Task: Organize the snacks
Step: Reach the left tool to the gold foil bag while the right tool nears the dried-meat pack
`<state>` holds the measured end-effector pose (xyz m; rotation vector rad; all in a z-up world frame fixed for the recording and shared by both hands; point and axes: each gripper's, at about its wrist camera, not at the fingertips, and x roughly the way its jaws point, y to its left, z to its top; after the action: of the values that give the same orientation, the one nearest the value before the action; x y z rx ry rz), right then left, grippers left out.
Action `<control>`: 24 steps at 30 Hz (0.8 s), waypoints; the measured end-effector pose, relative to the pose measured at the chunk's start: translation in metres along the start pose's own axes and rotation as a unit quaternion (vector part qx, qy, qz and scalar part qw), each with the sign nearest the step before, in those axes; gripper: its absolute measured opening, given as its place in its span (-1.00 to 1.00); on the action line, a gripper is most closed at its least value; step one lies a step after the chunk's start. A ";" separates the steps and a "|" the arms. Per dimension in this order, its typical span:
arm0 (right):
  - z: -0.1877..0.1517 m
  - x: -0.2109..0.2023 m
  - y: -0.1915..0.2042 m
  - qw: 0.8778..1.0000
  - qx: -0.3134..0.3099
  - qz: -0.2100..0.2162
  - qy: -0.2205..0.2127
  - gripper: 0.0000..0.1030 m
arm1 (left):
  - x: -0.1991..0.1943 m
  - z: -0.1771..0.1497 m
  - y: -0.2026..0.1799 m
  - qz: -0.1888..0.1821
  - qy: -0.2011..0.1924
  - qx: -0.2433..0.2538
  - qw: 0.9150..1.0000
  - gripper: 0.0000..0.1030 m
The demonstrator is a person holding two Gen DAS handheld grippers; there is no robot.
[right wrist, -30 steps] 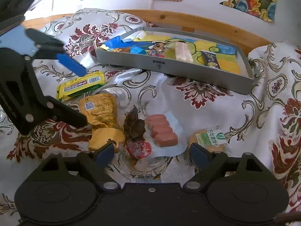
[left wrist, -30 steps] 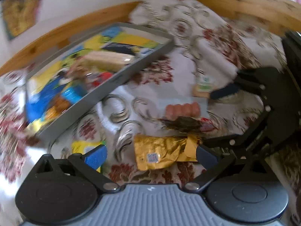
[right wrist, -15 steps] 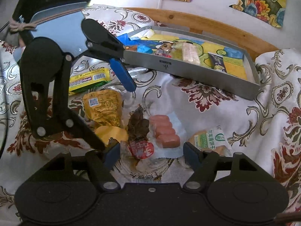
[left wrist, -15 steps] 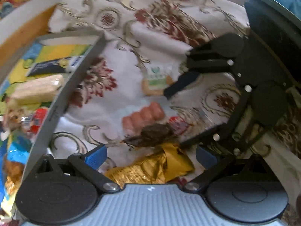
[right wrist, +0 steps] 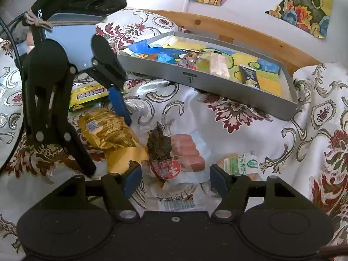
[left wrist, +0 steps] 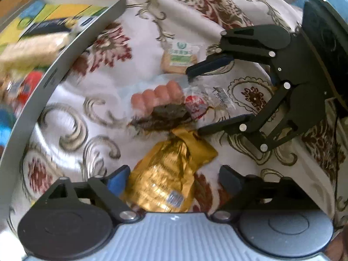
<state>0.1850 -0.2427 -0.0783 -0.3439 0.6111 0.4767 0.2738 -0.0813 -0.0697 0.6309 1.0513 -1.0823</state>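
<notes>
Here, the grey tray already holds several snacks, while gold pouch, sausage pack and others lie loose on the floral cloth — left tongs and right tongs both agape, gripping nothing.

The cloth between the grey tray and the snack cluster is left bare, while passage lower down is blocked by the gold packet and sausage pack.

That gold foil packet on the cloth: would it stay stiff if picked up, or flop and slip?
The gold foil packet looks crinkled and bulges in the middle, so it would probably bend and sag rather than stay stiff. Its shiny wrapper may be slippery. Its flat folded end seems the easier place to pinch.
</notes>
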 end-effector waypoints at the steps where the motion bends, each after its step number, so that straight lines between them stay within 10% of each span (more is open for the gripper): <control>1: 0.000 -0.001 0.000 1.000 -0.003 0.000 -0.001 0.38 | -0.002 -0.004 0.002 -0.004 0.001 -0.013 1.000 0.68; 12: 0.001 -0.003 -0.002 0.999 0.023 0.017 0.019 0.07 | -0.014 -0.028 -0.008 0.002 -0.006 -0.064 0.998 0.43; 24: 0.000 -0.011 -0.003 0.998 0.027 0.020 0.062 0.03 | -0.038 -0.012 -0.012 0.093 -0.051 -0.042 0.993 0.72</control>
<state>0.1788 -0.2481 -0.0708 -0.3130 0.7510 0.4783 0.2548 -0.0604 -0.0390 0.5871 0.9265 -0.8936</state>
